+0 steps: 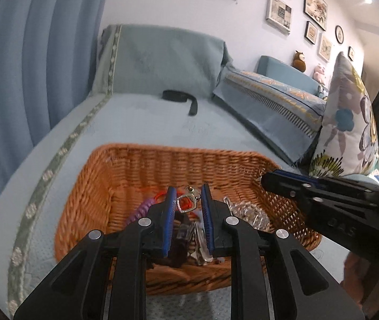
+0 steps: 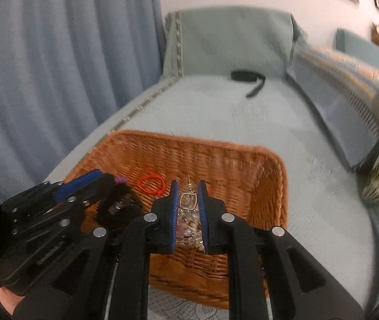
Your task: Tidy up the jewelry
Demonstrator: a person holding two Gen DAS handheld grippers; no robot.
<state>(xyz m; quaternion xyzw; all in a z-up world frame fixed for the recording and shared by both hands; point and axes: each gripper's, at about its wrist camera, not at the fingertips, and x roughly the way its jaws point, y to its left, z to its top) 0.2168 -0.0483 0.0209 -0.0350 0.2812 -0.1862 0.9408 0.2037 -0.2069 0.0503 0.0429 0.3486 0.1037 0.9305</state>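
1. Location. A wicker basket point(image 1: 178, 150) is being kept on a blue-green covered seat point(image 1: 141, 122), and both grippers are being held just above its open top. The jewelry is lying mixed on the basket floor: a red loop point(image 2: 150, 184), a purple coil point(image 1: 142, 208), and beaded and clear pieces.

2. Right gripper point(image 2: 188, 189). Its pads are being pressed almost together on a pendant earring point(image 2: 188, 200), with the hook pointing up past the fingertips. The piece is judged to be clamped by its flat frame, so that it is not being swung or dropped while it is being carried over the basket.

3. Left gripper point(image 1: 189, 194). Its jaws are being held at a narrow gap. A similar framed pendant point(image 1: 186, 202) is being seen between the pads. Whether it is being gripped or is lying in the basket behind cannot be told.

4. Views compared. The earring grip is being shown only by the right wrist view; in the left wrist view the right gripper is being seen side-on and its load is hidden. In the right view, a purple piece is being seen at the left gripper's tip and a dark loop under it.

5. A black strap point(image 1: 180, 96) is lying well apart, near the backrest.
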